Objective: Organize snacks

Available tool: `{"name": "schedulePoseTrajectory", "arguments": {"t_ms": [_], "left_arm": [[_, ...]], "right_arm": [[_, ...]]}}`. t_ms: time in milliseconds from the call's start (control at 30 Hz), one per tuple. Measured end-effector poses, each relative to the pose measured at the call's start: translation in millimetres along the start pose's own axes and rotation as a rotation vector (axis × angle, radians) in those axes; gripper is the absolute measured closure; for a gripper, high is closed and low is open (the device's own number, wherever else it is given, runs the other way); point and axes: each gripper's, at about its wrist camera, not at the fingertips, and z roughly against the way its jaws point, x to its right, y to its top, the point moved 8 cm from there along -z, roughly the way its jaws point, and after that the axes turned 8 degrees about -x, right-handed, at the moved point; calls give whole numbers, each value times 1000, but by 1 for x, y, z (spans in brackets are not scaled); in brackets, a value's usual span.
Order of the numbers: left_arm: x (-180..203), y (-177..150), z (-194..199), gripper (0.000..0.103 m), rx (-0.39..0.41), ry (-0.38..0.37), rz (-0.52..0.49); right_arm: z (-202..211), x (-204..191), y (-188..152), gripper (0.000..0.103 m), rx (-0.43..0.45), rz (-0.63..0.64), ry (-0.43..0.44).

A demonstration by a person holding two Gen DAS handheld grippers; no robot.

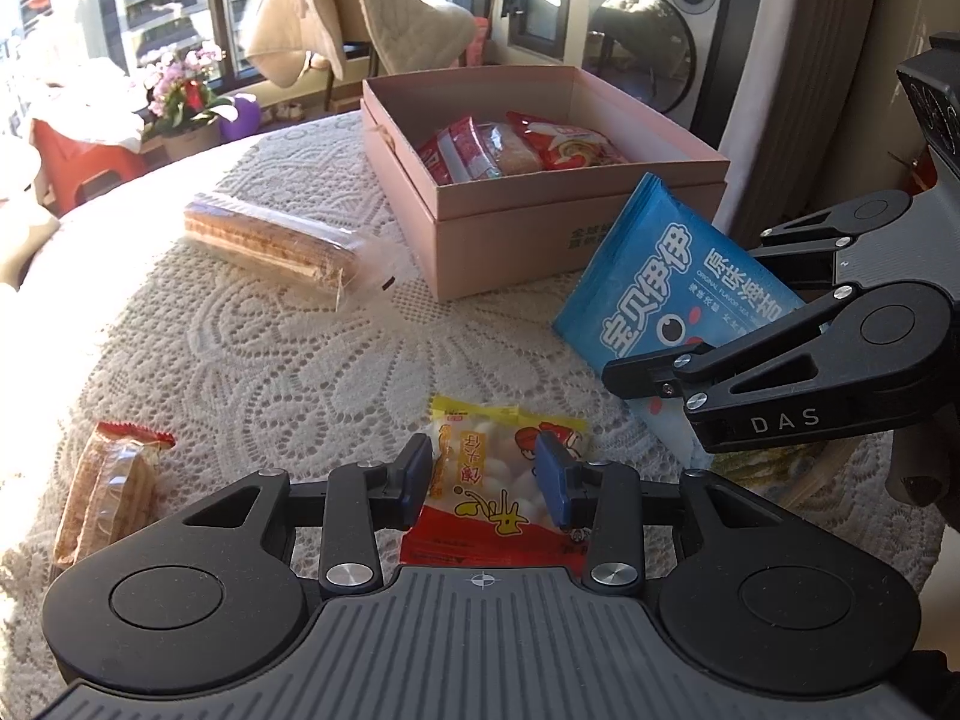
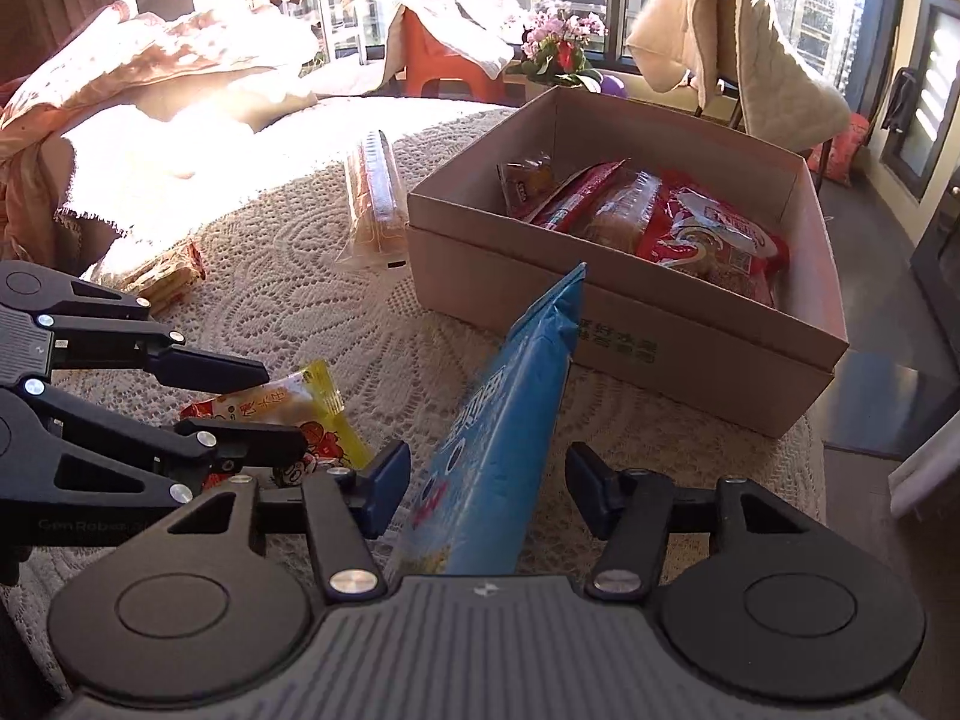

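Observation:
A pink cardboard box [image 1: 510, 222] [image 2: 660, 324] stands on the lace-covered table and holds several red snack packs [image 1: 516, 147] [image 2: 690, 222]. My left gripper [image 1: 487, 483] is open, its blue pads on either side of a yellow-and-red candy bag [image 1: 498, 480] [image 2: 300, 414] lying on the cloth. My right gripper [image 2: 483, 495] is open around a blue seaweed packet [image 2: 504, 438] [image 1: 666, 276] that stands tilted between its fingers, top pointing toward the box. The pads do not touch the packet.
A long wafer pack [image 1: 270, 240] [image 2: 375, 198] lies left of the box. A small cracker pack [image 1: 108, 492] [image 2: 165, 279] lies near the table's left edge. A chair with a cream blanket [image 2: 738, 42], flowers [image 1: 186, 90] and an orange stool [image 2: 444, 54] stand beyond the table.

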Motion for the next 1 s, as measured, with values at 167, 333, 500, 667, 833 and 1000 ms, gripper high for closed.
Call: {"name": "schedulePoseTrajectory", "arguments": {"t_ms": [167,333,500,667,833,1000], "left_arm": [[0,0,0,61,0,0,2],[0,0,0,61,0,7,5],[2,-1,1,61,-2,5,6],[3,-1,1,61,-6,-3,9],[4,-5,1,61,-13,-43,20],[4,-10,2,61,3,-72,27]], "right_arm": [[-2,-8,6,79,-24,47,41],[1,-14,9,82,-16,68,56],[-2,-8,8,83,-24,49,51],[-2,-6,6,83,-19,37,59],[-1,-4,4,83,-10,27,62],[1,0,-1,83,7,12,62]]}}
